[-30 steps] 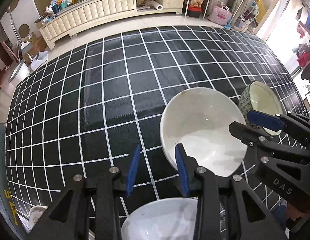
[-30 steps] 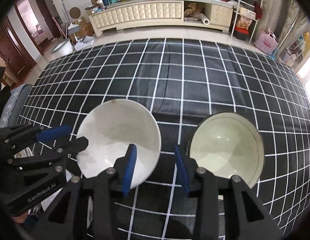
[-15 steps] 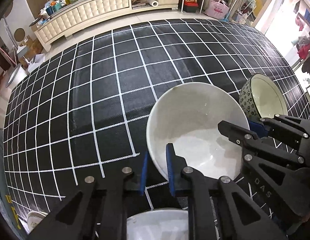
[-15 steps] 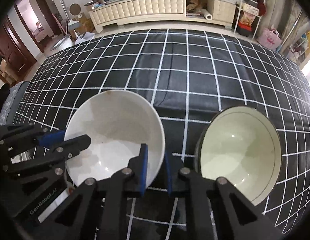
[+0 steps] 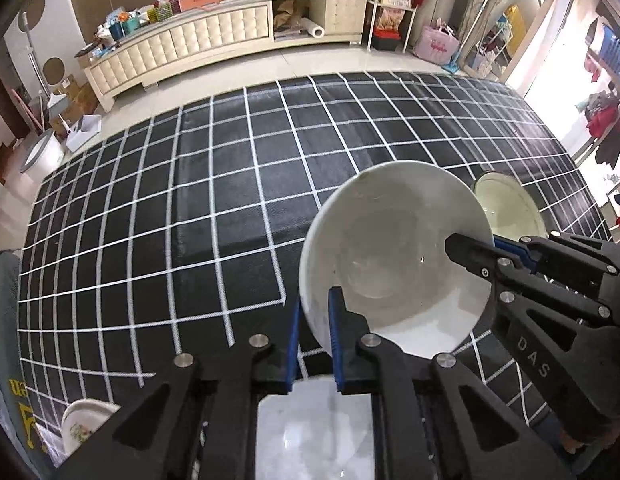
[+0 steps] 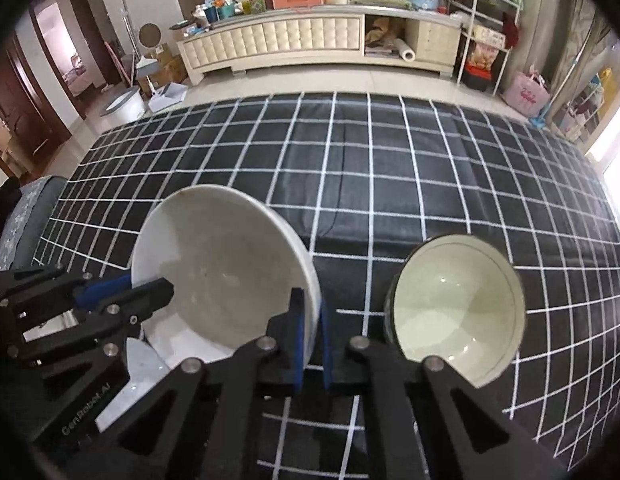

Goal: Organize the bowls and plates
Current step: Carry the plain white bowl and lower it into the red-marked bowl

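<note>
Bowl point(image 5: 394, 256) is getting pinched on opposite rims by both grippers, left point(image 5: 313, 340) at lower center of its view and right point(image 6: 313, 340) likewise, lifting it tilted over the cloth point(image 5: 189, 184), so next it probably needs carrying level onto the green bowl point(image 6: 454, 308) at right.

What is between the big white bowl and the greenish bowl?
Nothing but tablecloth. The right wrist view shows a bare strip of black checked cloth between the white bowl and the greenish bowl.
</note>
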Motion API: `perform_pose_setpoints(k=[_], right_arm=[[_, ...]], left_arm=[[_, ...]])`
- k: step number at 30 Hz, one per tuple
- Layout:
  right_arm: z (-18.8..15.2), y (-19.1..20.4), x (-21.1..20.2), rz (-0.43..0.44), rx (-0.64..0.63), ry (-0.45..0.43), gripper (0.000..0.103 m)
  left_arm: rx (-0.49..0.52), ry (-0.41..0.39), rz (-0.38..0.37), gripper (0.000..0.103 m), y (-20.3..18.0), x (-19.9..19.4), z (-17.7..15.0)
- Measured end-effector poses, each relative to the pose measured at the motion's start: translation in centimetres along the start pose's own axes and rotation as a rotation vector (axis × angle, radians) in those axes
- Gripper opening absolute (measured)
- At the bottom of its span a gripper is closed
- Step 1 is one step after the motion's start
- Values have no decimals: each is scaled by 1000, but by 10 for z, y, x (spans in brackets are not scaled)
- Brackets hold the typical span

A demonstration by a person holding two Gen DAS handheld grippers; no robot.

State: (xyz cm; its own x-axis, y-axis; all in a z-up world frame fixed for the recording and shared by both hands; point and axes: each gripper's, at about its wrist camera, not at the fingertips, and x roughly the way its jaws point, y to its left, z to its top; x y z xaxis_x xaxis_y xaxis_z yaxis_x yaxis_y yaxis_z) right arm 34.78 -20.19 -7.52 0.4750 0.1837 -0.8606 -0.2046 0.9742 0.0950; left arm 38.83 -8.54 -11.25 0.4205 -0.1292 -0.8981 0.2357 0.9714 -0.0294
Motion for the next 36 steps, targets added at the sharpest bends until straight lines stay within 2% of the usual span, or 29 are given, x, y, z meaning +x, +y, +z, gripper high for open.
perform_pose_setpoints(k=[7, 15, 25, 36], right_arm=[[-1, 26, -32, 12, -33, -34, 10], [-20, 51, -37, 41, -53, -5, 10], [-51, 67, -26, 51, -44, 80, 10], [-65, 67, -12, 62, -23, 141, 11]], left_arm=[[-29, -42, 16, 12, 13, -46, -18], [-69, -20, 23, 12, 30, -61, -56], [-84, 45, 15, 12, 35, -51, -95], [-79, 82, 3, 12, 32, -33, -100]])
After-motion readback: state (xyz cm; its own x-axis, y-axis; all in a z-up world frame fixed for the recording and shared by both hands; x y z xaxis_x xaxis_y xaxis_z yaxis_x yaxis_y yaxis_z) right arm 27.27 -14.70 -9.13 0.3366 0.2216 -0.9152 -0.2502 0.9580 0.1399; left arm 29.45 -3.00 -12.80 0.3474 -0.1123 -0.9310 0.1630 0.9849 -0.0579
